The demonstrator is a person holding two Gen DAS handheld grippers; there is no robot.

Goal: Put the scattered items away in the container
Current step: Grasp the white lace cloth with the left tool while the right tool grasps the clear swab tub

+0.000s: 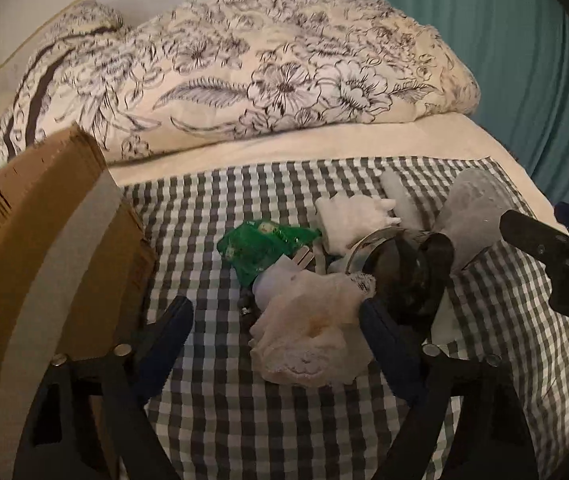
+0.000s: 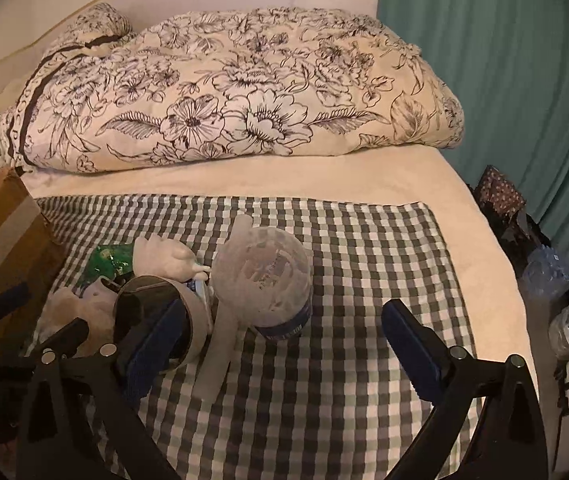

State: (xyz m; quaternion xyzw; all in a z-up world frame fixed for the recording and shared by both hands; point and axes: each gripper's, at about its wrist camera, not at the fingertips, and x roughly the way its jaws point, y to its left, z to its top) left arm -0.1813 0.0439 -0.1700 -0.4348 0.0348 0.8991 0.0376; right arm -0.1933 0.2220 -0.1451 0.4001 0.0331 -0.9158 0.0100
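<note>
Task barely begun. Scattered items all on checked cloth (image 2: 364, 248) on bed: crumpled tissue (image 1: 304, 336), green packet (image 1: 260, 244), tape roll (image 1: 404, 276), plastic cup (image 2: 268, 280). Cardboard box (image 1: 44, 248) waits at left, inside not visible. Left tongs (image 1: 272, 332) released, straddling tissue; right tongs (image 2: 284, 344) released, around cup, nothing gripped.

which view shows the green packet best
The left wrist view: the green packet lies open to the camera on the checked cloth, ahead of the open left gripper. In the right wrist view it is a small patch at the left, partly hidden behind the white plush.
</note>
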